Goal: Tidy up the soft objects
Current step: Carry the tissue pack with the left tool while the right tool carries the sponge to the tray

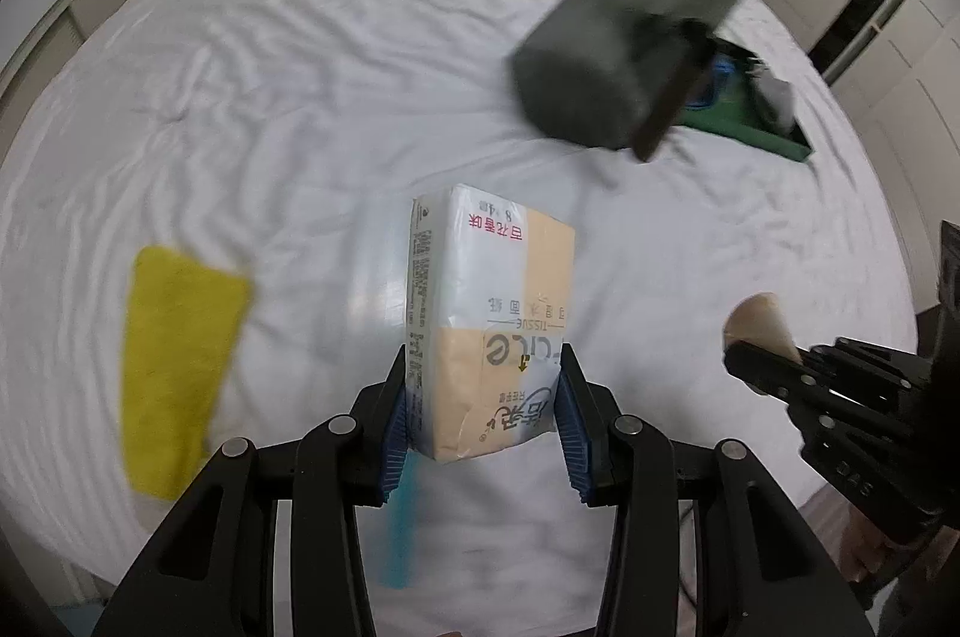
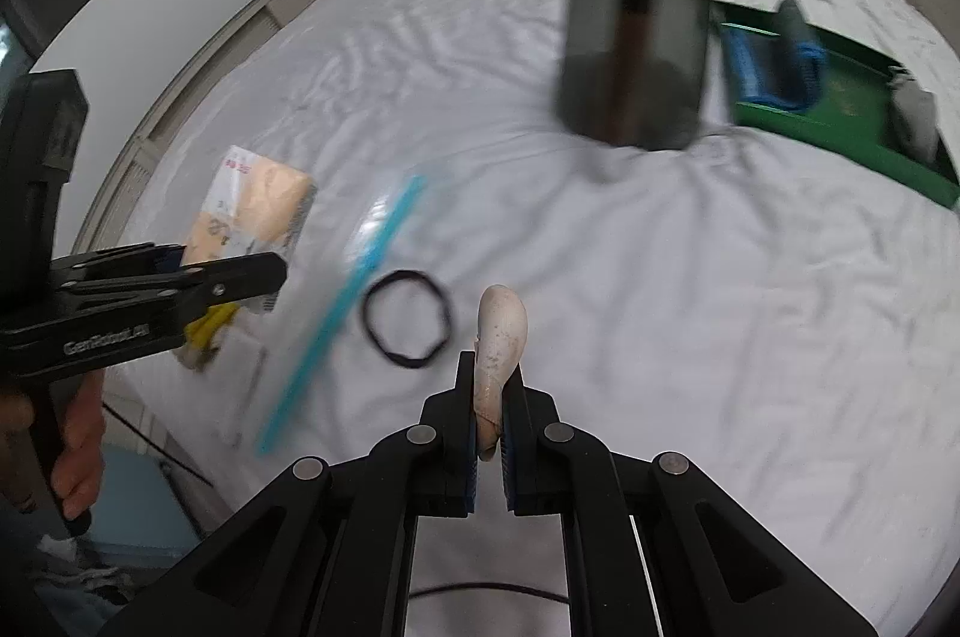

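Soft even daylight, faint glare on my white sheet (image 1: 300, 66), motion blur, fisheye-bent dark edges.

Two black two-finger tools are in view, the left tool (image 1: 483, 397) and the right tool (image 2: 491, 418). There is one peach-and-white plastic tissue pack (image 1: 480, 313), one yellow cloth (image 1: 174, 373), one beige powder puff (image 2: 498, 337), one black hair tie (image 2: 406, 327), one turquoise strip (image 2: 345, 307), one green tray (image 2: 852, 126) at upper right, and one dark grey box (image 2: 639, 6).
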Motion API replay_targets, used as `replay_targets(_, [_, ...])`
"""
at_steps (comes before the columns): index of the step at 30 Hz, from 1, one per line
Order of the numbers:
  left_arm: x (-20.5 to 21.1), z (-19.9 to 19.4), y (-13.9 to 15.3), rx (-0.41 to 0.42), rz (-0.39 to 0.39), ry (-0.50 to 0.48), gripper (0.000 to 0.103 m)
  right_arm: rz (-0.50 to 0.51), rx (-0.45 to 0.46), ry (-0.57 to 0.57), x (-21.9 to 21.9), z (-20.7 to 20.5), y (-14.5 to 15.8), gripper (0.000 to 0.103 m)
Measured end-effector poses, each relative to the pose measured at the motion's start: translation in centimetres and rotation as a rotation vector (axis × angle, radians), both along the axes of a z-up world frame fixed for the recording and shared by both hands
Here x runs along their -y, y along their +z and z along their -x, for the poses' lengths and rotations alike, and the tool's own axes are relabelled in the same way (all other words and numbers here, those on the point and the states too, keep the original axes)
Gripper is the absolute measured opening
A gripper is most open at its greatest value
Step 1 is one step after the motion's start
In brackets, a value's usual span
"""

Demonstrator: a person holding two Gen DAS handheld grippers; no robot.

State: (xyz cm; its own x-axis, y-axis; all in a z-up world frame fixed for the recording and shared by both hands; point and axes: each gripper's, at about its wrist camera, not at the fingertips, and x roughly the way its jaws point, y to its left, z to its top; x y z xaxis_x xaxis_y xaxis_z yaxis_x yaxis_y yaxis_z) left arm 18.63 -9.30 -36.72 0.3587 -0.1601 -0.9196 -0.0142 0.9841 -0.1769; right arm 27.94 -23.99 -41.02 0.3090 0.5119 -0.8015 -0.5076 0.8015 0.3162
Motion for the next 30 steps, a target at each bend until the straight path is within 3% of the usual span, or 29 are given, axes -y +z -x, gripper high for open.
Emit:
replay_targets(18, [15.6,-5.7,3.9,0.087,0.084,-0.158,0.037,0.060,0.114,-0.175,16.5,-5.2,4.8,0.005])
replay_targets(30, [22.3,-12.1,4.3,0.148,0.128,-0.161,0.037,0.070,0.186,-0.204,21.7,-12.1,5.2,0.005])
